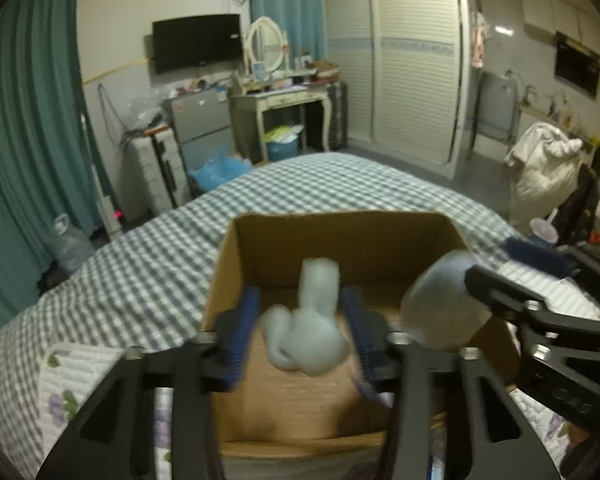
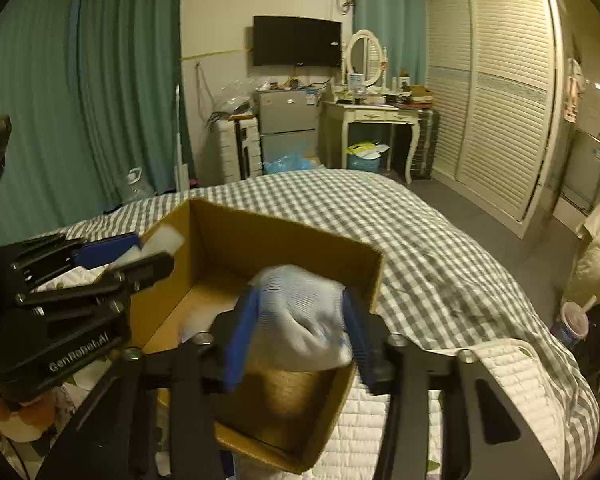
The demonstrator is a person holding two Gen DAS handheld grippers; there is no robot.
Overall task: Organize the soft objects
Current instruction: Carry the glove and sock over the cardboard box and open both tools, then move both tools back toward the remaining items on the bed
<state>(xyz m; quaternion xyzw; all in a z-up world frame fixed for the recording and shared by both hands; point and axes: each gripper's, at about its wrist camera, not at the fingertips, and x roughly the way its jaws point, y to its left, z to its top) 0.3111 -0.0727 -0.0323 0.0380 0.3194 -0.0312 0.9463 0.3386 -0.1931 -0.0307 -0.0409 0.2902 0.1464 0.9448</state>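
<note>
An open cardboard box (image 1: 340, 236) sits on the checked bed; it also shows in the right wrist view (image 2: 284, 240). My left gripper (image 1: 302, 320) is open over the box, and a pale soft toy (image 1: 308, 332) hangs blurred between its blue pads (image 1: 240, 340), apparently loose. My right gripper (image 2: 300, 320) is shut on a white-blue knitted glove (image 2: 304, 312) above the box's near rim. In the left wrist view the right gripper (image 1: 500, 280) holds the pale glove (image 1: 440, 304) at the box's right edge. In the right wrist view the left gripper (image 2: 120, 256) is at the box's left wall.
The checked grey-white bedspread (image 2: 440, 240) covers the bed. A quilted floral blanket (image 1: 68, 384) lies at the near edge. A brown plush (image 2: 16, 420) lies lower left. Dresser, fridge, wardrobe and clutter stand beyond the bed. A cup (image 2: 572, 324) stands at right.
</note>
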